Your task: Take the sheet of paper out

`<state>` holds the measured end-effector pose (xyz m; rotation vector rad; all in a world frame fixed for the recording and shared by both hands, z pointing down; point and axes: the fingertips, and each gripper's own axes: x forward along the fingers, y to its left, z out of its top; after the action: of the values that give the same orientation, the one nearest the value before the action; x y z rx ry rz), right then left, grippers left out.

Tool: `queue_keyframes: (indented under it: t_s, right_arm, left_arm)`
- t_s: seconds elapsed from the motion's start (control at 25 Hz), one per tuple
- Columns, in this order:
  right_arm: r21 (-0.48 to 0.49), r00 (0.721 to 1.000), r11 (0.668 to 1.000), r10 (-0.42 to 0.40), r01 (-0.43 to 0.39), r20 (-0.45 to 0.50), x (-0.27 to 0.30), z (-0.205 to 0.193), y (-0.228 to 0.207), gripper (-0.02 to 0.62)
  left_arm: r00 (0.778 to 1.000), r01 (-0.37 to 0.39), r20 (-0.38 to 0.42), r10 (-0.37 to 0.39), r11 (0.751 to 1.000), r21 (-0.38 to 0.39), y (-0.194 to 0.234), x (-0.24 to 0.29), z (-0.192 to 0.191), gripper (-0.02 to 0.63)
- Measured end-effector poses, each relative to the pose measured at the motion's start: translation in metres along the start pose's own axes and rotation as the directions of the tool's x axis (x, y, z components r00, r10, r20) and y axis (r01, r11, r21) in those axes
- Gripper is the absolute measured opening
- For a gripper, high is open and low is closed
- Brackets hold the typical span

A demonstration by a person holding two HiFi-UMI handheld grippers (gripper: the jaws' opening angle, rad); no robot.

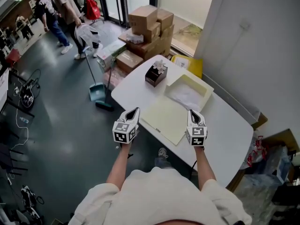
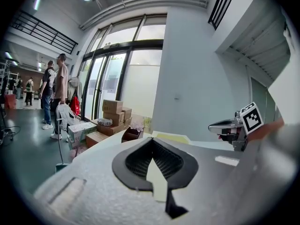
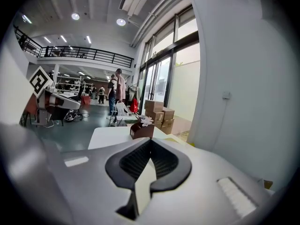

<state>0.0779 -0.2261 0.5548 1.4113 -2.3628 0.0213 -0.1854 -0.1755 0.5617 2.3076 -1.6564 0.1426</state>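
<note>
**Item 1.** Pale yellow sheet of paper (image 1: 166, 118): rectangular and flat, spread above the near part of the table, between the two grippers. It lies outside the tray and just on the near side of it. Whether its underside touches the tabletop cannot be told.

**Item 2.** Left gripper (image 1: 134, 110): grey body with a black-and-white marker cube, at the sheet's left edge. In the left gripper view its black ribbed pads (image 2: 165, 163) are pressed together with a thin strip of the sheet (image 2: 157, 179) pinched between them.

**Item 3.** Right gripper (image 1: 195, 112): same make, at the sheet's right edge. In the right gripper view its pads (image 3: 159, 161) are closed tight on the sheet (image 3: 143, 186).

**Item 4.** White rounded-corner table (image 1: 234, 139): bears items 5 and 6.

**Item 5.** Shallow cream open tray (image 1: 202, 86): square, beyond the sheet, with something white and crumpled inside.

**Item 6.** Small dark brown box topped with a white flower (image 1: 156, 73): stands at the table's far end, left of the tray and apart from it.

**Item 7.** Stack of brown cardboard cartons (image 1: 150, 25): on the floor beyond the table, near the glass doors.

**Item 8.** Teal dustpan with long handle (image 1: 96, 92): on the grey floor, left of the table.

**Item 9.** Persons standing (image 1: 61, 13): far left, well apart from the table.
</note>
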Motion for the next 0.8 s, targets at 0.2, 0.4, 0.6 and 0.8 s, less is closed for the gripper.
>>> queue_keyframes:
  t_s: [0.2, 0.4, 0.6, 0.8]
  right_arm:
    - [0.0, 1.0, 1.0, 0.018, -0.018, 0.001, 0.043, 0.009, -0.025, 0.002]
    - [-0.004, 1.0, 1.0, 0.014, -0.014, -0.001, 0.081, 0.017, -0.056, 0.002]
    - [0.008, 1.0, 1.0, 0.025, -0.025, -0.003, 0.111, 0.02, -0.075, 0.002]
    - [0.013, 0.998, 0.998, 0.059, -0.059, -0.001, 0.136, 0.016, -0.08, 0.002]
  left_arm:
    - [1.0, -0.009, -0.005, 0.009, 1.0, 0.005, 0.008, 0.044, 0.017, 0.0]
    - [1.0, -0.02, -0.014, 0.021, 1.0, 0.008, 0.013, 0.086, 0.029, 0.0]
    - [0.999, -0.038, -0.035, 0.039, 0.999, 0.008, 0.017, 0.114, 0.033, 0.0]
    - [0.996, -0.064, -0.063, 0.065, 0.998, 0.009, 0.025, 0.131, 0.029, 0.0]
